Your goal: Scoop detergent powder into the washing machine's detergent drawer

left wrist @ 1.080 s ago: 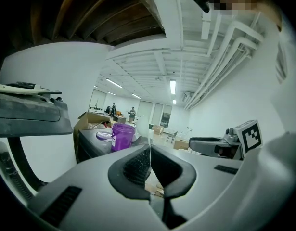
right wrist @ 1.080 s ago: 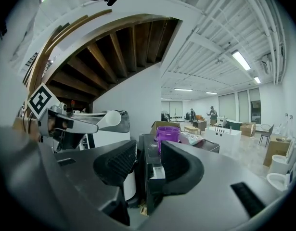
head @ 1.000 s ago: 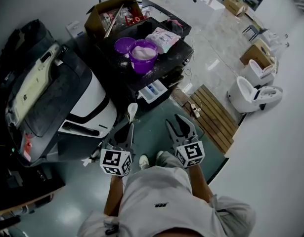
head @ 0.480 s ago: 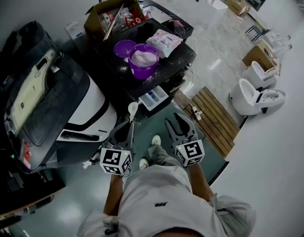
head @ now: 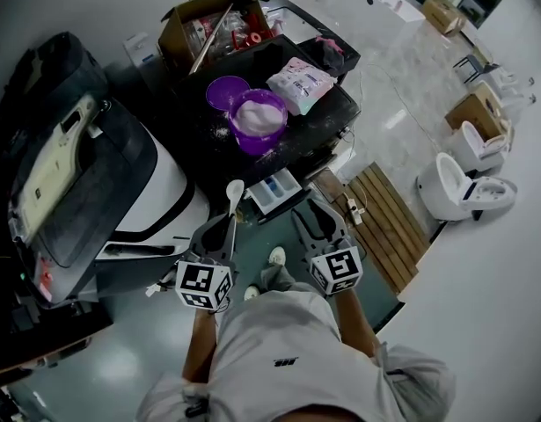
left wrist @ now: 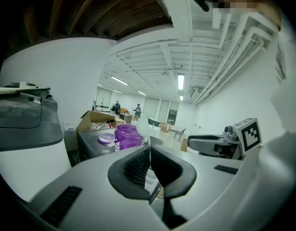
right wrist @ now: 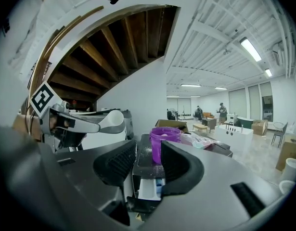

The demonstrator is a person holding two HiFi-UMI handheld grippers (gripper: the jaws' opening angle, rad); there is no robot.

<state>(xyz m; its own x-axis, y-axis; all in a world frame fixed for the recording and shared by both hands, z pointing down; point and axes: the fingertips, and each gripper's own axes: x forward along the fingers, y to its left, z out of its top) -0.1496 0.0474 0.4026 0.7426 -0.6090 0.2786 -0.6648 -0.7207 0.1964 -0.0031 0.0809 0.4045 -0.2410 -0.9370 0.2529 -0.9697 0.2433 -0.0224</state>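
left tool (head: 229, 225) pinching white plastic scoop (head: 235, 192), round purple tub (head: 259, 123) (w/ powder)

A cardboard box (head: 208, 25) filled with clutter is seen at the far side; a slatted wooden board (head: 384, 222) is laid on the floor (head: 402, 112) near a white toilet (head: 459, 196).
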